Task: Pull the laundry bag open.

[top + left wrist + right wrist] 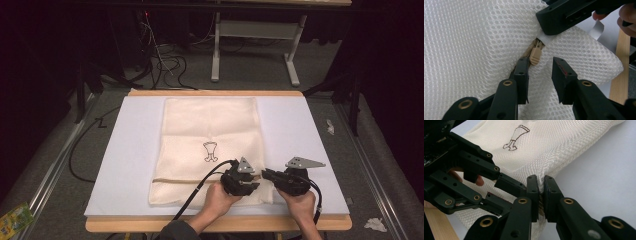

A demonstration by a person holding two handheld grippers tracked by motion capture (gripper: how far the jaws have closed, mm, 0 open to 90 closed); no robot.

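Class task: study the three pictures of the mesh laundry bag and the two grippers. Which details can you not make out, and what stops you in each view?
- High view: the zipper pull's spot on the mesh bag is covered by the left gripper.
- Left gripper view: the zipper pull shows, but the zipper's run is hidden in a mesh fold.
- Right gripper view: what the right gripper pinches is hidden between its shut jaws.
- The small printed drawing: too small to identify.

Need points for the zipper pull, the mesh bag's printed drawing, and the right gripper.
zipper pull (535, 56), left gripper view, on its beige tab.
printed drawing (210, 151), high view, on the middle of the black outline.
right gripper (541, 195), right gripper view, between its fingertips pinching the mesh bag's (554, 150) edge.
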